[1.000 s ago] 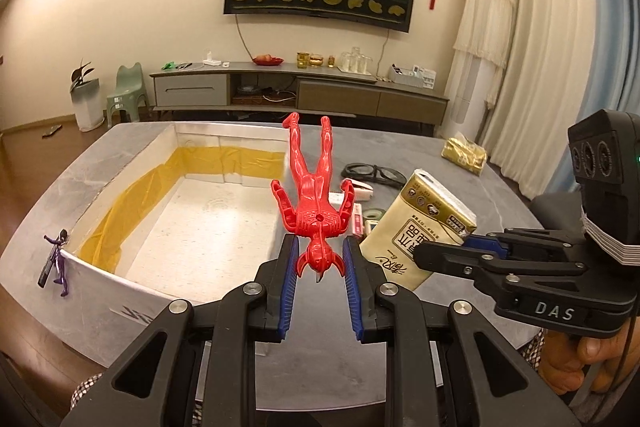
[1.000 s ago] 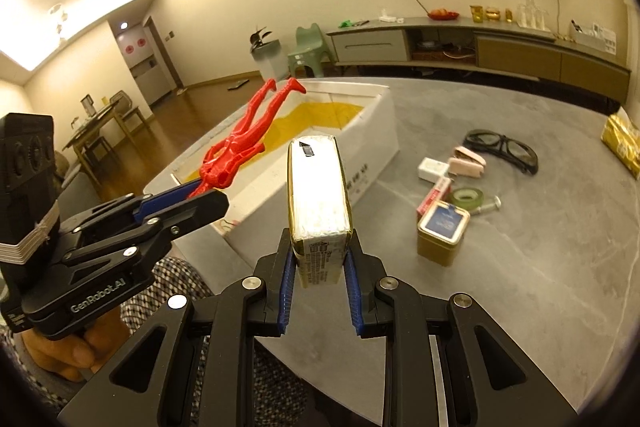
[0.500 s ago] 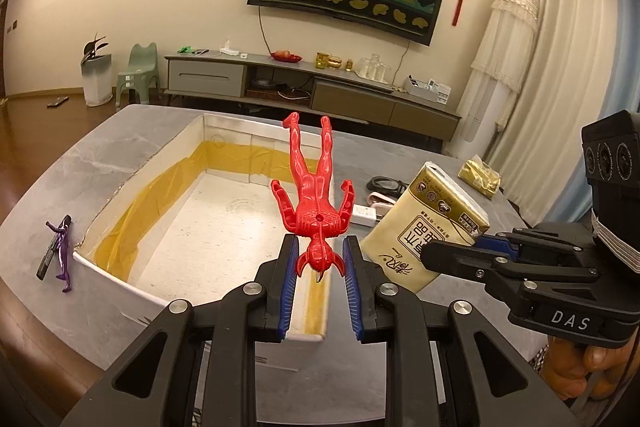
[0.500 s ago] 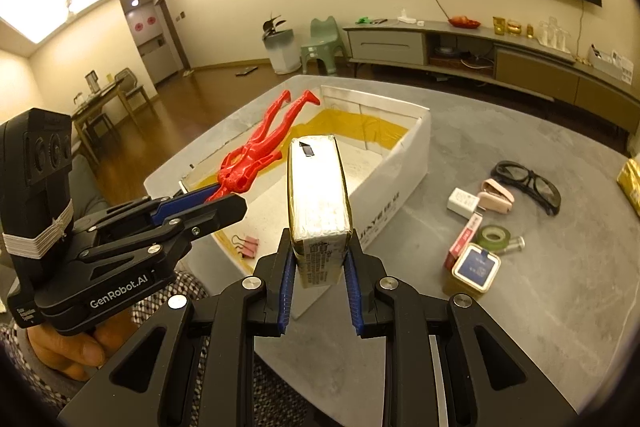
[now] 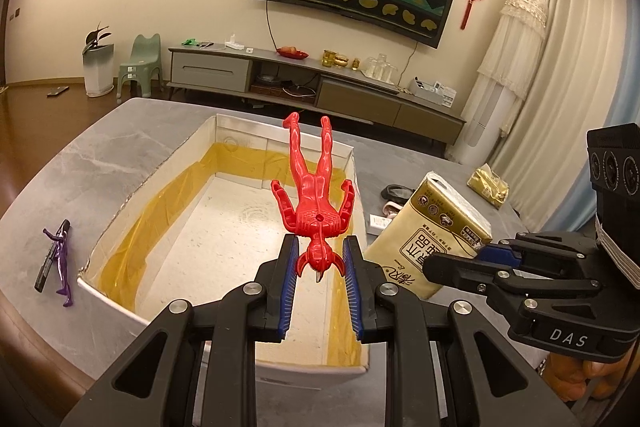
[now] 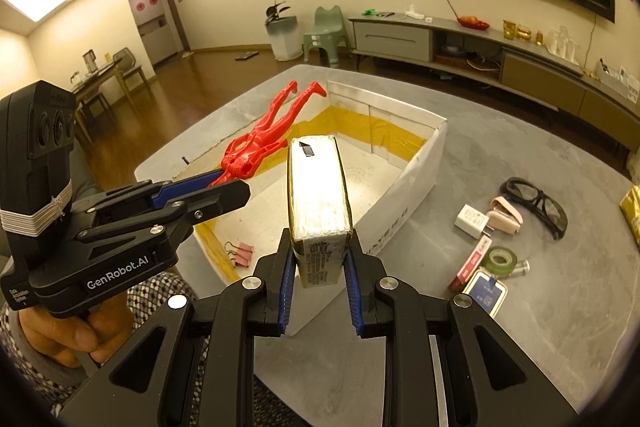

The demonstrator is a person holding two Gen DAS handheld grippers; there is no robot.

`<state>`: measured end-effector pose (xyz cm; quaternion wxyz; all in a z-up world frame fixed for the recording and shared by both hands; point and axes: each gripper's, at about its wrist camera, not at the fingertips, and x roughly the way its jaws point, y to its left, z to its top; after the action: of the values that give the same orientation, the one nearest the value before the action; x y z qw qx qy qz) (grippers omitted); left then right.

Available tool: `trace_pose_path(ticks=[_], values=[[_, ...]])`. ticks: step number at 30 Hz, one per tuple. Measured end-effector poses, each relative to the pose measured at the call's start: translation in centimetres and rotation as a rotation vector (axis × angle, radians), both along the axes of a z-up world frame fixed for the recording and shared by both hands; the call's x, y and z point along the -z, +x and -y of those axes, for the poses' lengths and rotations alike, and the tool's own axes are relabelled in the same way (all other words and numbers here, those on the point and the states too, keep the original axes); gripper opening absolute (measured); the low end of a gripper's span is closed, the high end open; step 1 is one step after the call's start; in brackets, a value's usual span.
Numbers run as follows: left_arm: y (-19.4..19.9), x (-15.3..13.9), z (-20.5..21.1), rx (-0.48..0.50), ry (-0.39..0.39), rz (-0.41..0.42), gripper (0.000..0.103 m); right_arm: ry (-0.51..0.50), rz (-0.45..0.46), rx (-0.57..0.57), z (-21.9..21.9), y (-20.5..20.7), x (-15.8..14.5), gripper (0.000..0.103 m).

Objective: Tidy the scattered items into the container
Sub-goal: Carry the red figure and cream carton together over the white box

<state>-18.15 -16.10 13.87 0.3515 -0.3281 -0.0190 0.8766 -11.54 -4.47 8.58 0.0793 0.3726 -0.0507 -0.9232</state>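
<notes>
Inspecting, largest item first:
Surface [image 6: 520,347]: grey, marbled; carries the container and the loose items.
Container [image 5: 360,187]: white open box, yellow tape along the inner base edges; set on the surface, under both held items.
Tissue pack [image 6: 318,187]: gold wrapper, clamped at its near end in the right hand-held gripper [image 6: 319,291]; long body pointing forward above the container's near right corner.
Right hand-held gripper: jaws closed to the pack's width, blue pads pressed on both sides.
Left hand-held gripper [image 5: 319,283]: jaws closed narrow on the head of the red figure [image 5: 314,195]; held up by a hand [image 6: 68,331] below a patterned sleeve.
Red figure: head down between the pads, legs pointing away, hanging above the container's interior.
Safety glasses [image 6: 538,197]: on the surface right of the container, well apart from it.
Blue tin [image 6: 486,293]: on the surface, nearest of the right-hand cluster.
Red slim box [image 6: 470,265]: touching the tin's far left edge.
Green tape roll [image 6: 500,259]: just beside the red slim box.
Pink stapler [image 6: 506,215]: beside the white plug [image 6: 472,221].
Purple figure [image 5: 62,267]: flat on the surface left of the container, against a black marker [image 5: 52,255].
Pink binder clips [image 6: 242,253]: inside the container, near corner.
</notes>
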Motion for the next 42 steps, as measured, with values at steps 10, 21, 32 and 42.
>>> trace_pose_path(ticks=[10,21,32,42], values=[[-2.6,-0.5,0.3,-0.002,-0.005,0.01,0.023,0.029,0.018,-0.021,0.6,-3.1,-0.1,0.025],[-5.8,-0.1,-0.1,-0.004,-0.046,0.049,0.023,0.062,0.052,-0.047,1.5,-7.0,-0.1,0.025],[-8.3,0.9,-0.4,0.01,-0.1,0.09,0.023,0.089,0.104,-0.038,1.3,-10.4,0.5,0.025],[-11.1,1.6,-1.6,0.05,-0.126,0.183,0.023,0.067,0.177,-0.033,0.1,-14.1,1.5,0.025]])
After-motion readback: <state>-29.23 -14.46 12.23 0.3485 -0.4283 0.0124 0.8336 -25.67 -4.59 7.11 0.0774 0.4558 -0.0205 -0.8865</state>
